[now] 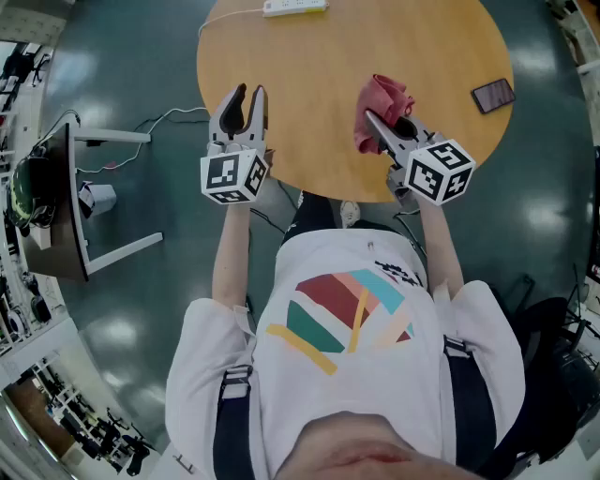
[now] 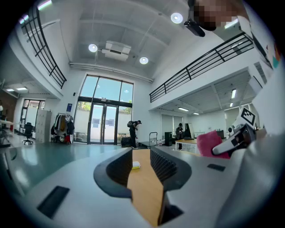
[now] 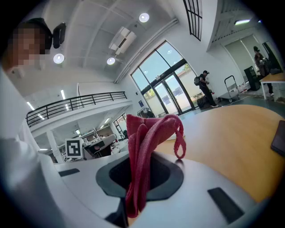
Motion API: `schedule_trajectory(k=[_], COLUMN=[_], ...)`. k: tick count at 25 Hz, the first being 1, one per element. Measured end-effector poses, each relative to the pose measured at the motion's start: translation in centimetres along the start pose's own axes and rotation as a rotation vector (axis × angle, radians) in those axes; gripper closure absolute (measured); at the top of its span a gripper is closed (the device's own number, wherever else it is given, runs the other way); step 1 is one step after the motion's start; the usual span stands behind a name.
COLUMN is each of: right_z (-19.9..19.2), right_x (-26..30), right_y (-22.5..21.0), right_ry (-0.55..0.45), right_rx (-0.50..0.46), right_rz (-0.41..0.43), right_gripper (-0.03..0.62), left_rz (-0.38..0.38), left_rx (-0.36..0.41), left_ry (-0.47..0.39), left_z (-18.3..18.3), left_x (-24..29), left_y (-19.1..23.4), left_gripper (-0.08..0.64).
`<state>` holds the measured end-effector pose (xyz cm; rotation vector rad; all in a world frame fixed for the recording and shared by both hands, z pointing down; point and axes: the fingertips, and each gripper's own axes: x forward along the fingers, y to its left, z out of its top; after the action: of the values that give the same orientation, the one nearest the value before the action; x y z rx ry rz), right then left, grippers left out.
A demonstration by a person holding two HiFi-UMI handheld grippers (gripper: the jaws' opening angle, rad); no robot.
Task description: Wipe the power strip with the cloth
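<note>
Pinched between right gripper [image 1: 389,127] jaws: red cloth [image 3: 142,147]. Left gripper [image 1: 246,94] half-open, empty. Power strip [image 1: 294,7] at far table [image 1: 328,56] edge, apparently not yet wiped.

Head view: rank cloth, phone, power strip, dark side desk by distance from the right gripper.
1. Cloth, in the right gripper's jaws.
2. Phone, table's right edge, and power strip, far edge: too close to call.
3. Dark side desk, far left, off the table.

The bench [image 1: 328,94] is smooth matt wood, the red cloth [image 1: 384,101] soft fabric, the power strip [image 1: 294,7] white plastic, the floor [image 1: 131,56] glossy.
</note>
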<state>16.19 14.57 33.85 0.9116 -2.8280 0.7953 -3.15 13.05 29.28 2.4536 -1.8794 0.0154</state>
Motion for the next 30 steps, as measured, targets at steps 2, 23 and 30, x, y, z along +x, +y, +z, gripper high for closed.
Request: schedule_trajectory(k=[2,23,30], right_z=[2.0,10.2,9.2], right_x=[3.0,44.9,50.3], right_y=[-0.8,-16.2,-18.3], right_ry=[0.006,0.38,0.423], right_rx=[-0.016,0.13,0.315], right_rz=[0.02,0.077,0.121], right_gripper=[0.554,0.552,0.552], left_rz=[-0.022,-0.502,-0.607], left_rx=[0.048,0.678,0.859], left_ry=[0.013,0.528,0.634], left_z=[0.4,-17.7,-22.0], left_x=[3.1,34.5,35.8], left_y=[2.4,22.4,22.7], left_gripper=[0.41,0.411,0.453])
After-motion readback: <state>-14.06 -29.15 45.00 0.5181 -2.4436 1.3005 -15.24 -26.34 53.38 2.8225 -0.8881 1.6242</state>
